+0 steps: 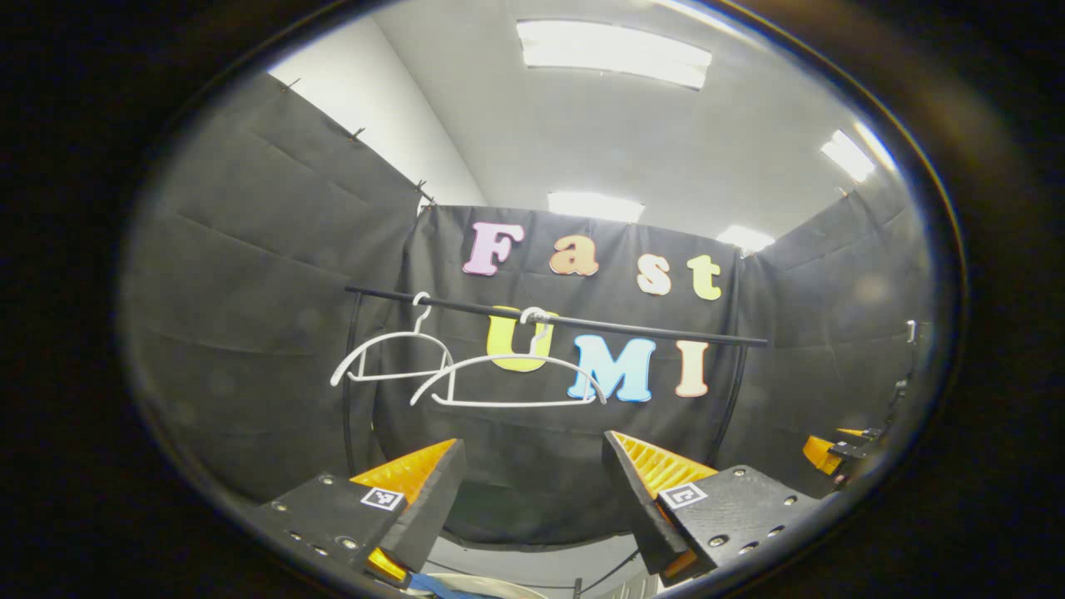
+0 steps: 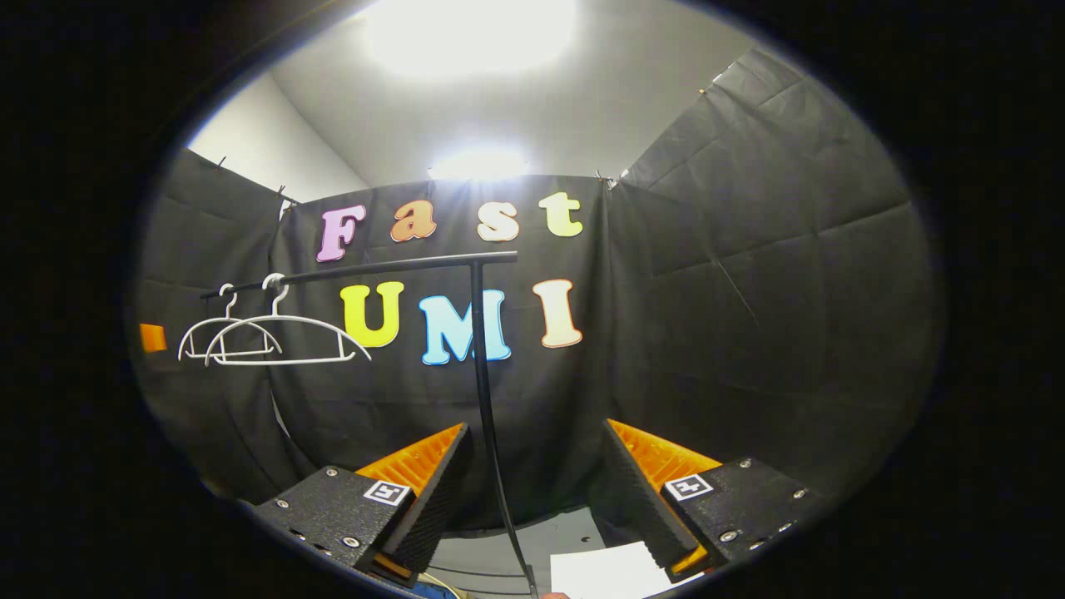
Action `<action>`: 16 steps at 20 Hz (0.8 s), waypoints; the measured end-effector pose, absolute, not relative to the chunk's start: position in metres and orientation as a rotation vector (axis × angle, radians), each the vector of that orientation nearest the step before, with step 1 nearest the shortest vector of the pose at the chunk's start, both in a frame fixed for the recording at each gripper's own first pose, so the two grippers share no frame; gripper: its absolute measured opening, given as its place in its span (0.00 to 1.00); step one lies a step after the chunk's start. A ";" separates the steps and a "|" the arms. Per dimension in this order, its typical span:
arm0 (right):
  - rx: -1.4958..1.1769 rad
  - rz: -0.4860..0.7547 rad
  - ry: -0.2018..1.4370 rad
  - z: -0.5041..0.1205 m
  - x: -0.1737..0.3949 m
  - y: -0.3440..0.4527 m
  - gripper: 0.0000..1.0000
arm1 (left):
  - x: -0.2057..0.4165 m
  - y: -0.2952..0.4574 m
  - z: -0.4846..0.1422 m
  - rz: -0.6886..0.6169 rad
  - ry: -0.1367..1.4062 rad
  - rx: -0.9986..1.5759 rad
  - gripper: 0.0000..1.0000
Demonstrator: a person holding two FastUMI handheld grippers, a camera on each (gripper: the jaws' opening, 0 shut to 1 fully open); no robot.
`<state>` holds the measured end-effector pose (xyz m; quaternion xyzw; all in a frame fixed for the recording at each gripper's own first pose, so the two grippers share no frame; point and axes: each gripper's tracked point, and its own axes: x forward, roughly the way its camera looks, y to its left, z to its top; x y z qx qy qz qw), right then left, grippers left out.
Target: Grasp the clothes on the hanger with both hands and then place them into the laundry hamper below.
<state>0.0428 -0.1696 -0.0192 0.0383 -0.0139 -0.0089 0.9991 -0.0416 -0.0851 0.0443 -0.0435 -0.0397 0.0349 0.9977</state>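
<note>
Overhead, two white hangers (image 1: 466,366) hang bare on the black rail (image 1: 557,319). Left gripper (image 1: 532,487) and right gripper (image 2: 532,478) both stand spread, holding nothing.

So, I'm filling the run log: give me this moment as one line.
left gripper: open | right gripper: open | two white plastic hangers: bare, on black rail | clothes: none on hangers

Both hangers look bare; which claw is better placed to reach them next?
Left, probably. The open left claw has the hangers centred straight ahead. From the right claw, also open, they sit far to one side, with the rack's upright post directly in front.
</note>
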 end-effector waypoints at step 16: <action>0.000 -0.051 -0.050 -0.022 -0.010 -0.103 0.95 | -0.061 -0.047 -0.001 0.009 -0.047 -0.025 0.94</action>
